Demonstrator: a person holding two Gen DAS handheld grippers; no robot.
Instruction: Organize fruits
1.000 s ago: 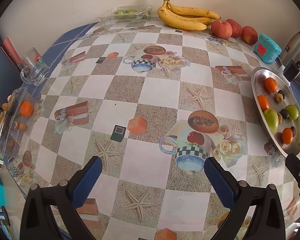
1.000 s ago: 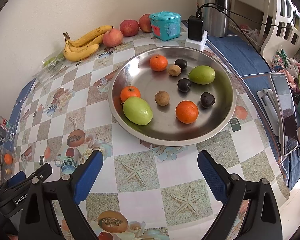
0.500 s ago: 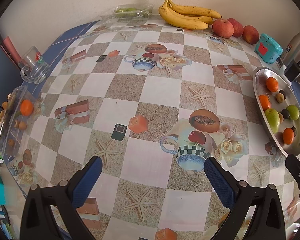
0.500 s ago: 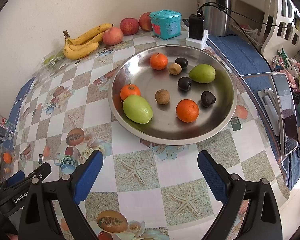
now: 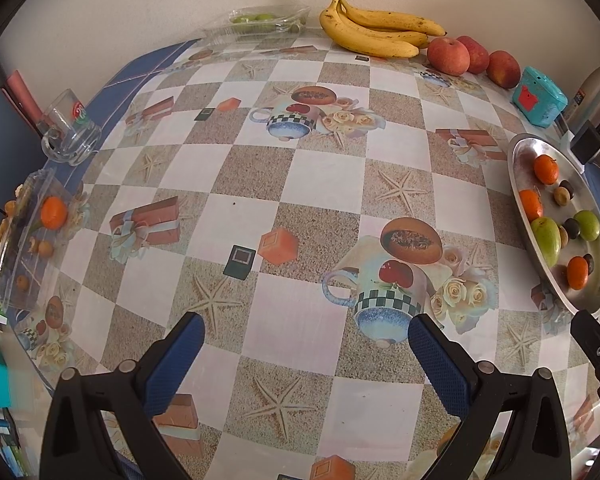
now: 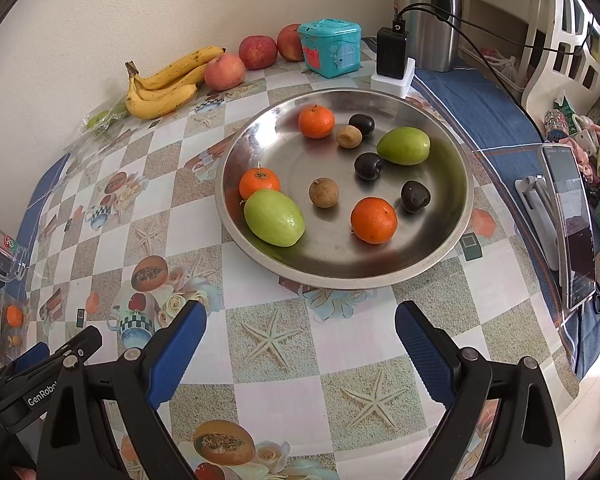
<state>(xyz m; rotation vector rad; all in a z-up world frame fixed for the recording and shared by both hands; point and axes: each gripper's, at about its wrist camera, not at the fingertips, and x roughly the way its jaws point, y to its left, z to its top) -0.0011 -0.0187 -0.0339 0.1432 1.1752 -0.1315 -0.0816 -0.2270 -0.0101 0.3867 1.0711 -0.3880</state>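
A round steel plate (image 6: 440, 256) (image 5: 518, 184) holds three oranges (image 6: 374, 220), two green fruits (image 6: 274, 218), two small brown fruits (image 6: 324, 193) and three dark fruits (image 6: 415, 197). My right gripper (image 6: 300, 332) is open and empty, above the table just in front of the plate. My left gripper (image 5: 306, 342) is open and empty over the middle of the table, the plate at its far right. A clear plastic tray (image 5: 24, 240) at the left edge holds an orange (image 5: 53, 212) and small brown fruits.
Bananas (image 5: 374, 32) and three red apples (image 5: 448, 56) lie along the back wall, with a teal box (image 6: 332, 48), a charger (image 6: 392, 56) and a kettle (image 6: 432, 12). A glass mug (image 5: 70, 132) sits at left. A phone (image 6: 572, 220) lies right of the plate.
Both views have shifted slightly; the grippers have drawn back a little from the table's far side. Both stay open and nothing has been picked up.
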